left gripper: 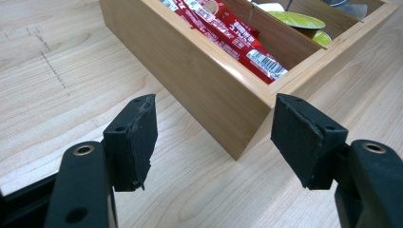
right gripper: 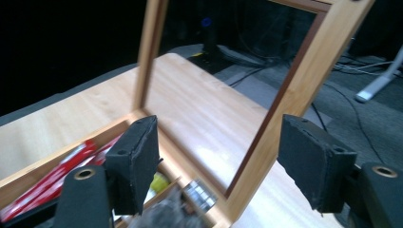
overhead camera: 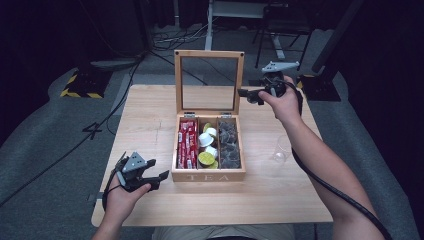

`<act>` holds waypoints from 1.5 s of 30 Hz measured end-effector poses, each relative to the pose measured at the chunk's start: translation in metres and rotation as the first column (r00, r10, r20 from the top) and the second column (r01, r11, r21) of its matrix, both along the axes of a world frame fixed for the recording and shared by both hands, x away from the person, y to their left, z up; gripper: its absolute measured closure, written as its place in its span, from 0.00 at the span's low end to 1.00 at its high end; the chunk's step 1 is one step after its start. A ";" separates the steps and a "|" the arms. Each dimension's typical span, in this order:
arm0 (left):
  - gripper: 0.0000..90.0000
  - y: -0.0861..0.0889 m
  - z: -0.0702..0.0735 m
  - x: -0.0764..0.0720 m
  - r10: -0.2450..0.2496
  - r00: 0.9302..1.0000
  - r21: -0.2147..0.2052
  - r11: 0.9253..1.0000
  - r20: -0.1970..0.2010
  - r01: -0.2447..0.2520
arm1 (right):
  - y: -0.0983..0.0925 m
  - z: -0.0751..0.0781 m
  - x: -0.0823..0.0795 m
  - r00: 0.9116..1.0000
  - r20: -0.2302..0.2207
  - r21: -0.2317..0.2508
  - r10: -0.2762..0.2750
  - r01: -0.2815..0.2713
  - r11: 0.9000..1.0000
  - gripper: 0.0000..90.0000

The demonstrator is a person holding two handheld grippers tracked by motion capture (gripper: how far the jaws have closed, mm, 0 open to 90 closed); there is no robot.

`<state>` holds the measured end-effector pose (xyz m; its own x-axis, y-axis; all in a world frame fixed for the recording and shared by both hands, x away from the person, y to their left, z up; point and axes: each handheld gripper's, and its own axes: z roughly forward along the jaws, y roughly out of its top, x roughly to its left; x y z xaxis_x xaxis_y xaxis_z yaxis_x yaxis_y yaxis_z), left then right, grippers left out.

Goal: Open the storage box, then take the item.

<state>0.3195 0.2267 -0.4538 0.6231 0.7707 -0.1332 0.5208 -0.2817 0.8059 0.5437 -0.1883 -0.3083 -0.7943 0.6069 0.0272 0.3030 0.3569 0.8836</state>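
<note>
The tea box (overhead camera: 208, 176) stands at the middle of the counter (overhead camera: 150, 125), its glass lid (overhead camera: 209, 82) upright at the far side on its hinges. Red sachets (overhead camera: 187, 144) fill the left compartment, yellow-topped cups (overhead camera: 208, 147) the middle and dark bags (overhead camera: 229, 145) the right. The right gripper (overhead camera: 248, 95) is just beside the lid's right edge, jaws wide with the frame's right rail between them in the right gripper view, not touching that I can tell. The left gripper (overhead camera: 159, 178) is low at the box's near left corner, jaws wide and empty. This looks like the step of working the lid, most likely swinging it shut. The next move calls for closing the right jaws on the rail, or pushing it from behind, then swinging it toward the near side. The left gripper could steady the box. A clear cup (overhead camera: 281, 149) stands on the counter to the right.
</note>
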 end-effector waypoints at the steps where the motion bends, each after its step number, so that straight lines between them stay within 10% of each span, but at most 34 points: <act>1: 0.37 0.000 0.000 0.000 0.002 1.000 0.000 1.000 -0.001 -0.002 | -0.005 0.003 -0.011 1.000 -0.011 0.003 0.027 -0.027 1.000 0.34; 14: 0.36 -0.003 -0.002 0.003 -0.005 1.000 0.006 1.000 -0.007 0.005 | -0.017 -0.006 -0.058 0.991 -0.038 0.047 0.125 -0.123 0.991 0.34; 19: 0.36 -0.002 -0.003 0.004 0.000 1.000 0.021 1.000 -0.007 0.000 | -0.009 -0.025 -0.069 0.989 -0.047 -0.009 0.141 -0.141 0.990 0.34; 45: 0.35 0.001 -0.020 0.005 0.015 0.998 0.089 0.996 -0.067 -0.008 | 0.041 -0.106 -0.054 0.966 -0.220 -0.191 0.137 -0.181 0.965 0.51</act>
